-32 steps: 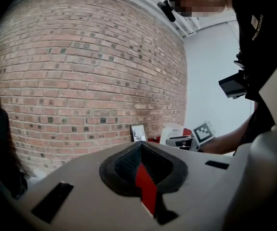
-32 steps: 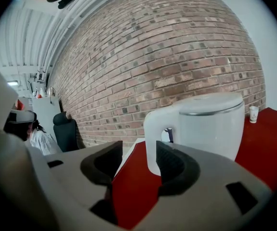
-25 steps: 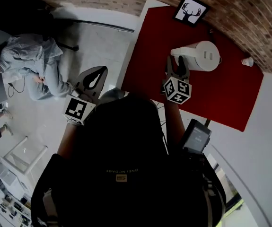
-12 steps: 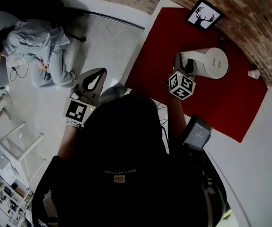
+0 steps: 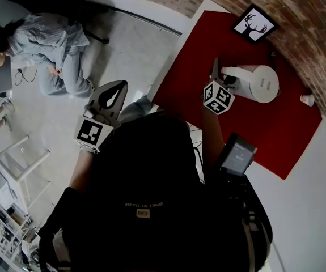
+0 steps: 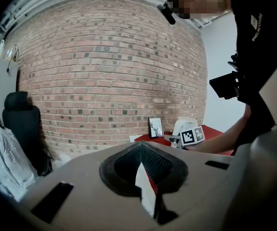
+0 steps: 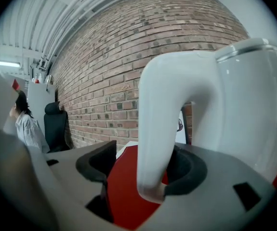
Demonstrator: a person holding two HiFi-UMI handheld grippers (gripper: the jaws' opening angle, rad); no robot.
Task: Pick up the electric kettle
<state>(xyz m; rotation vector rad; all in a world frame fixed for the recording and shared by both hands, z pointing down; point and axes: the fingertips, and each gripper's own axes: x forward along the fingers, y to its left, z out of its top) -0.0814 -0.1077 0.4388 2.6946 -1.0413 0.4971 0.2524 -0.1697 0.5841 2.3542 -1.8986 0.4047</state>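
- Kettle (image 5: 259,84): white, upright on the red mat (image 5: 265,132) that covers part of the table (image 5: 313,203). It sits near the brick wall and is not yet lifted, as far as we can judge.
- Handle (image 7: 160,109): it stands between the jaws of the right gripper (image 7: 144,171). It seems to rest against one pad (image 7: 192,170), with a plain gap on the other side.
- Right gripper: the jaws are wide apart and have just been opening. They sit around the handle without squeezing it (we count this as no grip).
- Left gripper (image 5: 116,90): the jaws are together with nothing in them. It is held over the floor beside the table, well apart from the kettle, and has no part in the work at present.
- Done, by our reckoning: the reach to the kettle and the setting of the jaws about its handle.
- Left, by our reckoning: closing the jaws on the handle, then raising the kettle clear of the mat (the whole of the lift remains).
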